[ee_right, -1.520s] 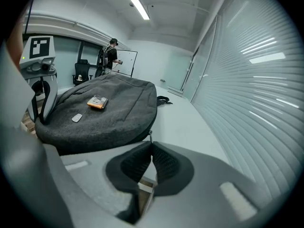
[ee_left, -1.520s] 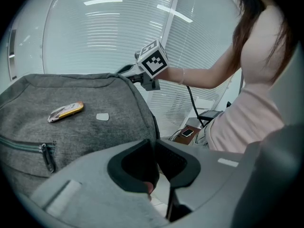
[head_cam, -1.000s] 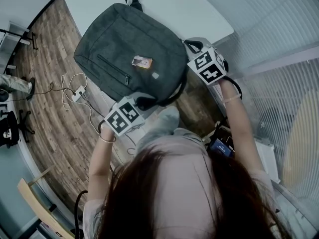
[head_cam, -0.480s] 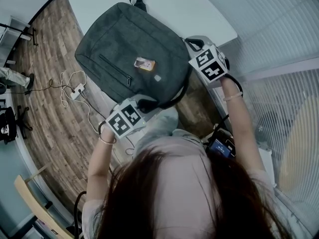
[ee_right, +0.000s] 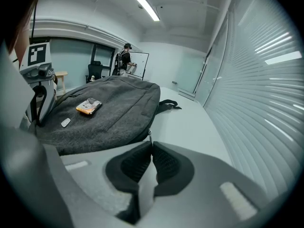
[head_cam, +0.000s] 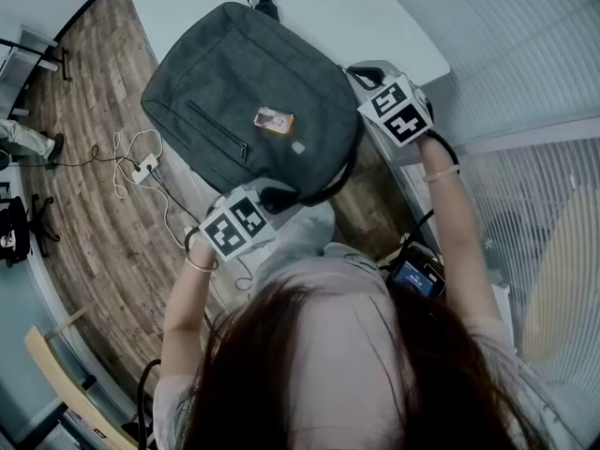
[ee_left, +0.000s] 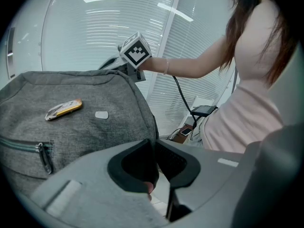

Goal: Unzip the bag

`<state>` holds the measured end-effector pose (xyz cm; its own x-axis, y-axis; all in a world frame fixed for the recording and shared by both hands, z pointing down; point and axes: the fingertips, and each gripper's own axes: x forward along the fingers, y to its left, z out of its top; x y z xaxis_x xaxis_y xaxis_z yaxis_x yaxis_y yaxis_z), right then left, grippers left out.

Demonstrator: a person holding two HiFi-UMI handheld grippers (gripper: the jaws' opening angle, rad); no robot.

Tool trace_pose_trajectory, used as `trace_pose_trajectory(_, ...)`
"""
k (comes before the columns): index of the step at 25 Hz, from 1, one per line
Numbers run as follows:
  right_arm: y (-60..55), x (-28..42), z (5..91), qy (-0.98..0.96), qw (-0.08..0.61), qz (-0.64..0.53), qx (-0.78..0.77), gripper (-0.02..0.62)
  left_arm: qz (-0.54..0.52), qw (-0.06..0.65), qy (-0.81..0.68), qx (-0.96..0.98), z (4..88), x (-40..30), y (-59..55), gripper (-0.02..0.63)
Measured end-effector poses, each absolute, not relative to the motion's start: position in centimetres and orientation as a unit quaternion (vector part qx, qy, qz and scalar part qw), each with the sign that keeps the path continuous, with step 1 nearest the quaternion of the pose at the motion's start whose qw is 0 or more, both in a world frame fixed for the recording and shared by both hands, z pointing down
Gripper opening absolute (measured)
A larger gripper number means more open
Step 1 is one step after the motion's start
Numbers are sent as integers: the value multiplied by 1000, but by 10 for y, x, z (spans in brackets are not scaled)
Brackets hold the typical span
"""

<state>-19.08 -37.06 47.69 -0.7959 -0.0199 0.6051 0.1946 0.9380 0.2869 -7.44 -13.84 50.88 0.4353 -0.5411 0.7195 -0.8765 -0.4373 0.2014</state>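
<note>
A dark grey backpack [head_cam: 244,92] lies flat on the white table [head_cam: 384,22], with an orange tag [head_cam: 274,119] on its face and a closed front-pocket zipper [head_cam: 217,131]. My left gripper [head_cam: 270,198] is at the bag's near edge; in the left gripper view its jaws [ee_left: 154,144] are shut on the bag's edge [ee_left: 151,127]. My right gripper [head_cam: 361,81] sits at the bag's right side. In the right gripper view its jaws [ee_right: 151,144] are shut on a small metal zipper pull [ee_right: 150,137] at the backpack's [ee_right: 109,113] side seam.
The bag's top handle [ee_right: 169,103] points to the far end of the table. Window blinds [head_cam: 525,82] run along the right. Cables and a power strip [head_cam: 141,172] lie on the wooden floor at left. A phone [head_cam: 417,277] rests by the person's lap.
The right gripper has crept slightly farther along the bag's right edge, away from the person. The left gripper and the bag have stayed where they were.
</note>
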Motion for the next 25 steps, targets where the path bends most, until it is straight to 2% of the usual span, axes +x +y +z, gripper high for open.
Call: trace_pose_trajectory(25, -382, -223, 480, -918, 325, -217, -69, 20, 289, 292, -441, 798, 512, -76, -141, 54)
